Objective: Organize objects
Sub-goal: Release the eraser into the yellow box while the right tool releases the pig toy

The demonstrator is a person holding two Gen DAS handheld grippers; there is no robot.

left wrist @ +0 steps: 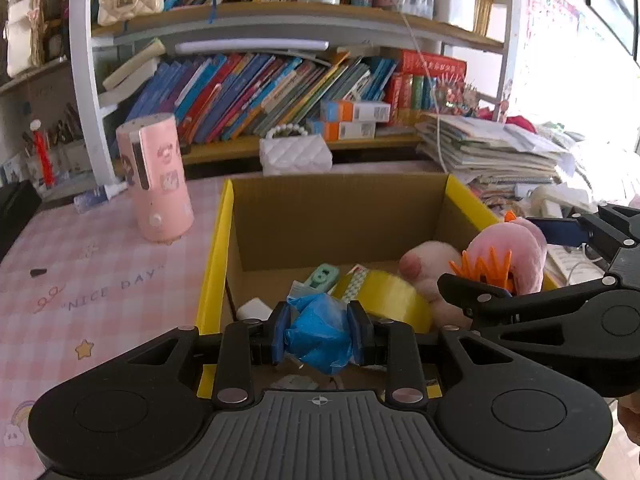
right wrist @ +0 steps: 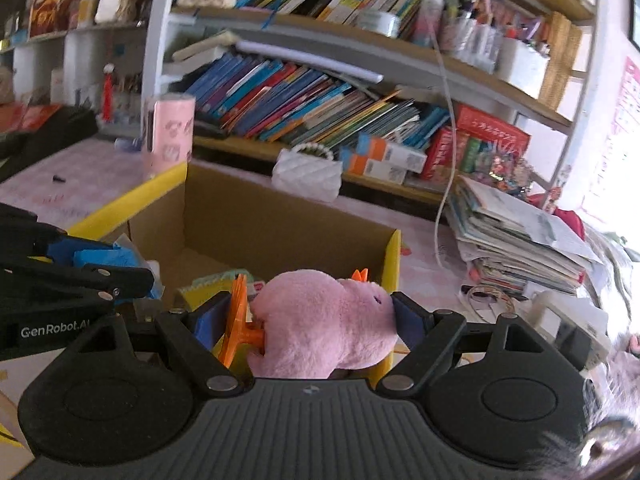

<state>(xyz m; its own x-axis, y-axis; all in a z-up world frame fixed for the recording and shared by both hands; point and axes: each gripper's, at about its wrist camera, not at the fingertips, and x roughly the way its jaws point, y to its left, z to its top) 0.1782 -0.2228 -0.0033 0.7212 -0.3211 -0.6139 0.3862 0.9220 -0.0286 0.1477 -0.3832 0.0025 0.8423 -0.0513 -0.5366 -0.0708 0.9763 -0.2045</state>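
A cardboard box [left wrist: 340,212] with yellow rims stands on the pink checked tablecloth. In it lie a yellow tape roll [left wrist: 384,296], a mint green item [left wrist: 320,276], a white eraser [left wrist: 253,309] and a pale pink plush [left wrist: 424,268]. My left gripper [left wrist: 319,334] is shut on a crumpled blue plastic bag [left wrist: 318,332] over the box's near edge. My right gripper [right wrist: 310,320] is shut on a pink plush toy [right wrist: 324,320] with orange feet, above the box's right side [right wrist: 394,256]. The toy [left wrist: 508,248] also shows in the left wrist view.
A pink cylindrical container [left wrist: 154,176] stands left of the box. A white quilted purse [left wrist: 295,152] sits behind it. A stack of papers and books [left wrist: 492,152] lies at the right. Bookshelves [left wrist: 280,96] fill the back.
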